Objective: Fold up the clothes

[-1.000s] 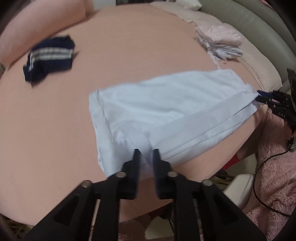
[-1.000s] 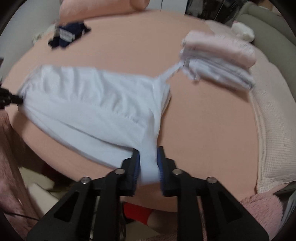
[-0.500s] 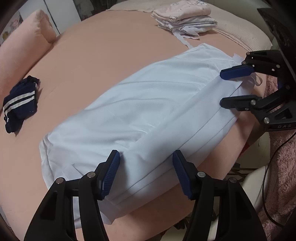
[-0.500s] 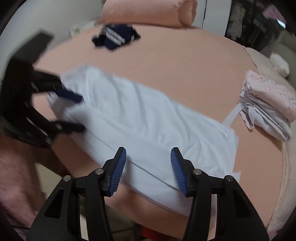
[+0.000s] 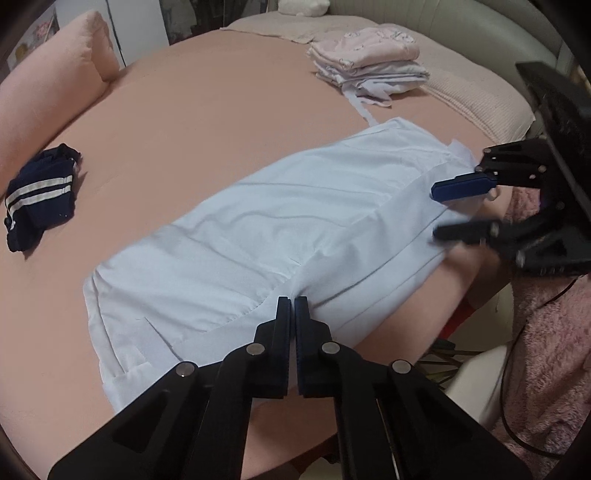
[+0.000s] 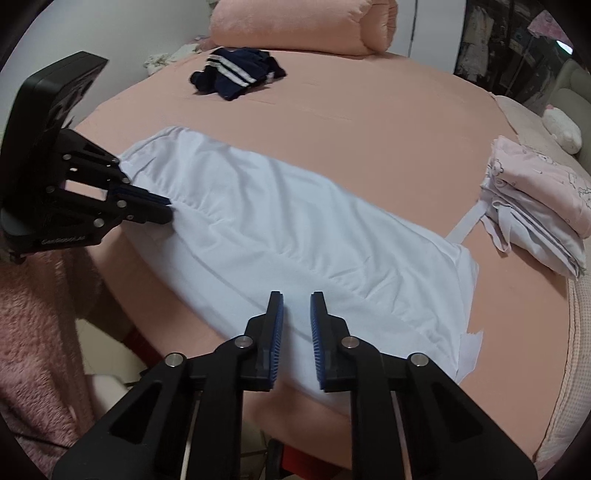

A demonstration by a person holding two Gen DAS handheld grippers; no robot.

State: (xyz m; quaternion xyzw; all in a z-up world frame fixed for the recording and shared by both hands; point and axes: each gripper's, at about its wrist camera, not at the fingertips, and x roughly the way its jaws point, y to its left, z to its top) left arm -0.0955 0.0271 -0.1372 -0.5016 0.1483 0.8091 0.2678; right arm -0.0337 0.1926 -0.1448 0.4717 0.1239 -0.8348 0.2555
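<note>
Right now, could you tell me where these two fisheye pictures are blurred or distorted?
Left wrist view: the right gripper shows motion blur on its lower finger, while the pale blue garment is sharp; the peach bed sheet bulges into a curve. Right wrist view: mostly sharp, the left gripper included; edges bend, and corners darken.

- Bed (image 5: 229, 96) with a salmon-pink sheet, the carrying surface
- Pale blue garment (image 5: 258, 236), spread flat along the near edge, overhanging slightly
- Navy garment with white stripes (image 5: 40, 199), crumpled, well apart
- Stack of folded pink and white clothes (image 5: 369, 62), far side
- Pink pillow (image 6: 303, 24) at the head
</note>
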